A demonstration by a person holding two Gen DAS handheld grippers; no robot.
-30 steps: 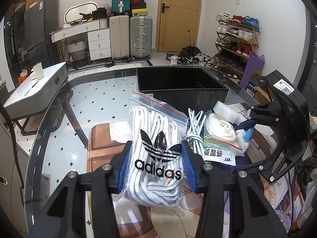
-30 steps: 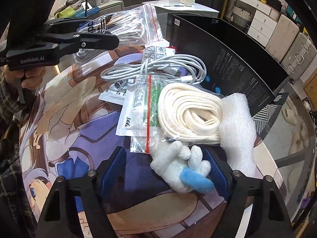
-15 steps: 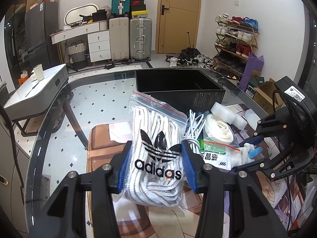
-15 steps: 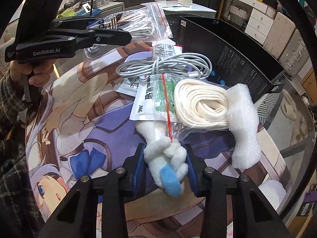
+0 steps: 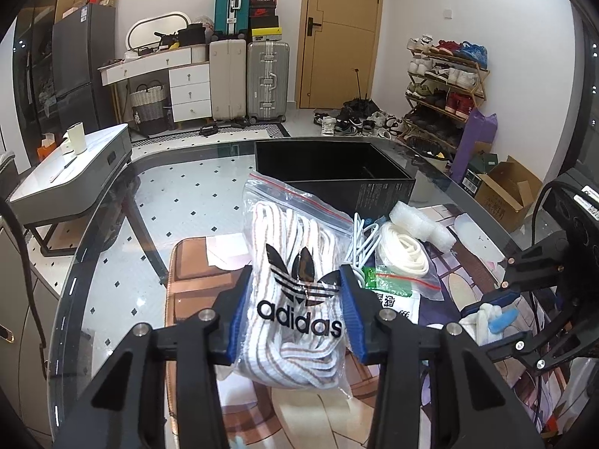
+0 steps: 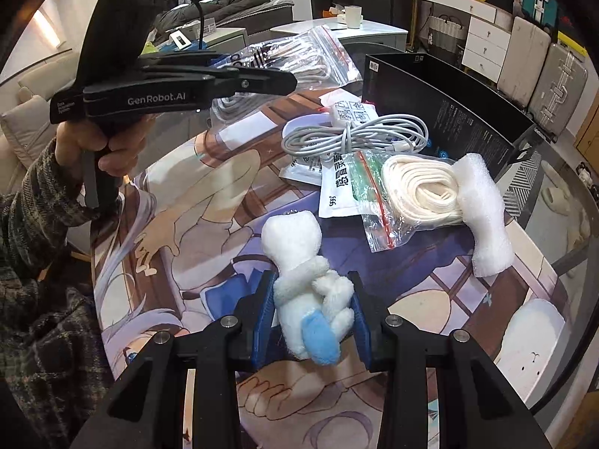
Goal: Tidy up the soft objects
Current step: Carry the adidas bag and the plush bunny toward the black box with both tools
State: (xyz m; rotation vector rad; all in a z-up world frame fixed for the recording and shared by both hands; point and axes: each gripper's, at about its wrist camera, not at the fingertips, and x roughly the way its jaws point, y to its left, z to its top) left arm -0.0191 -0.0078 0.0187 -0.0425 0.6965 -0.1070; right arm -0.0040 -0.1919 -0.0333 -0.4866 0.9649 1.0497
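Holding the bag of laces (image 5: 295, 284) and the plush toy (image 6: 310, 299), both grippers probably needed the black box (image 5: 333, 176) next.

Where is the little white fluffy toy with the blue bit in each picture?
Left wrist view: white plush toy far right, in the right gripper.
Right wrist view: bottom centre, pinched between blue pads.
Shared landmark: the black box.

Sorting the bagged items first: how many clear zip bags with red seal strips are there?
2: the Adidas bag clamped in the left gripper, and the bag of cream cord lying on the mat by the black box. Others may be hidden.
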